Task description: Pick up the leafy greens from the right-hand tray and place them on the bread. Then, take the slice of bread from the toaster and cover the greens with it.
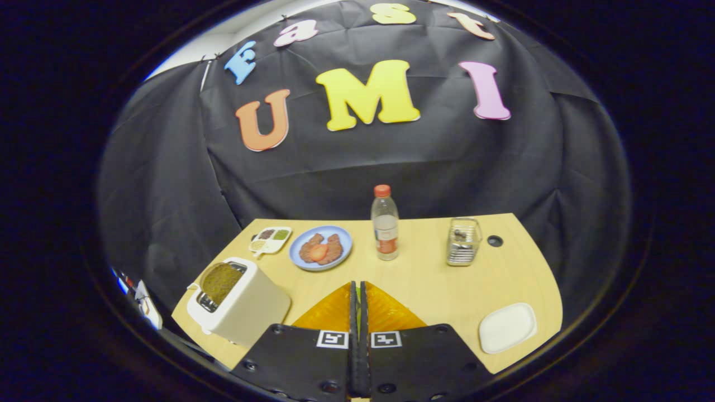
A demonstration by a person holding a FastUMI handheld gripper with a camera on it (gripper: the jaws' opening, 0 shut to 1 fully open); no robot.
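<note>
Two fingers of your gripper [358, 296] sit pressed together with no gap — a sliver of green shows between them, though you cannot tell what it is. Left of them, the toaster [240, 301] holds a bread slice [220, 282] upright. Right of them lies the white tray [507, 327] — bare on the table [435, 279].
</note>
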